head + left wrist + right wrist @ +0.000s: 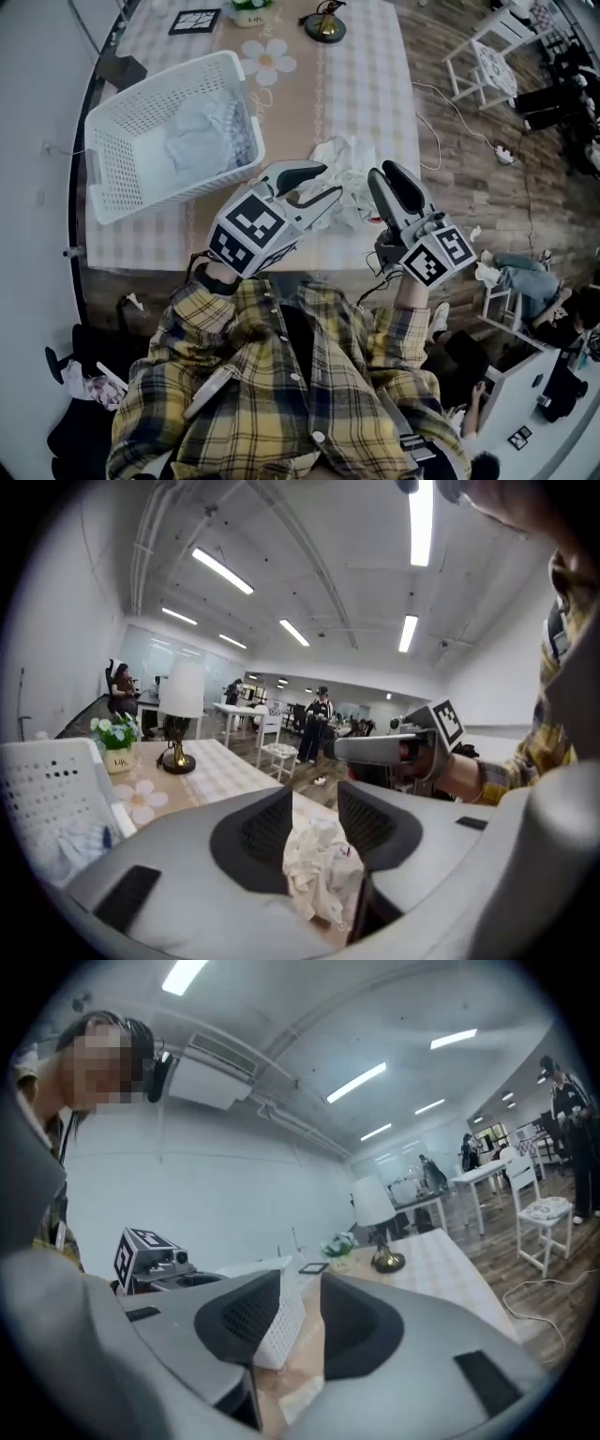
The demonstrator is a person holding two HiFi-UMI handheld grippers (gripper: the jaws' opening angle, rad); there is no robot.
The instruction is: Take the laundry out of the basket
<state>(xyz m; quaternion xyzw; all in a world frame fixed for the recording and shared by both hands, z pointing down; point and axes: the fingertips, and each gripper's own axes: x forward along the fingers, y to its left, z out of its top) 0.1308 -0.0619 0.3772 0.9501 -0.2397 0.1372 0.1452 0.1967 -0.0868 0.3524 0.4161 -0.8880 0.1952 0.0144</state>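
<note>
A white slatted laundry basket [169, 80] stands on the table's left side with pale grey and white laundry [202, 136] still in it. A crumpled white garment [352, 159] lies on the checked tablecloth near the front edge. My left gripper [326, 183] hovers at that garment's left side, jaws apart; in the left gripper view the garment [319, 864] shows through the gap of the left gripper [314, 803], with no pad pressing on it. My right gripper [382, 172] is just right of the garment, open and empty. Between the right gripper's [300, 1288] jaws I see the basket [279, 1327] beyond.
A brass lamp base [325, 26], a small flower pot [248, 11] and a black marker card [194, 21] sit at the table's far end. White chairs [487, 56] and a floor cable [441, 112] are to the right. People sit at the lower right.
</note>
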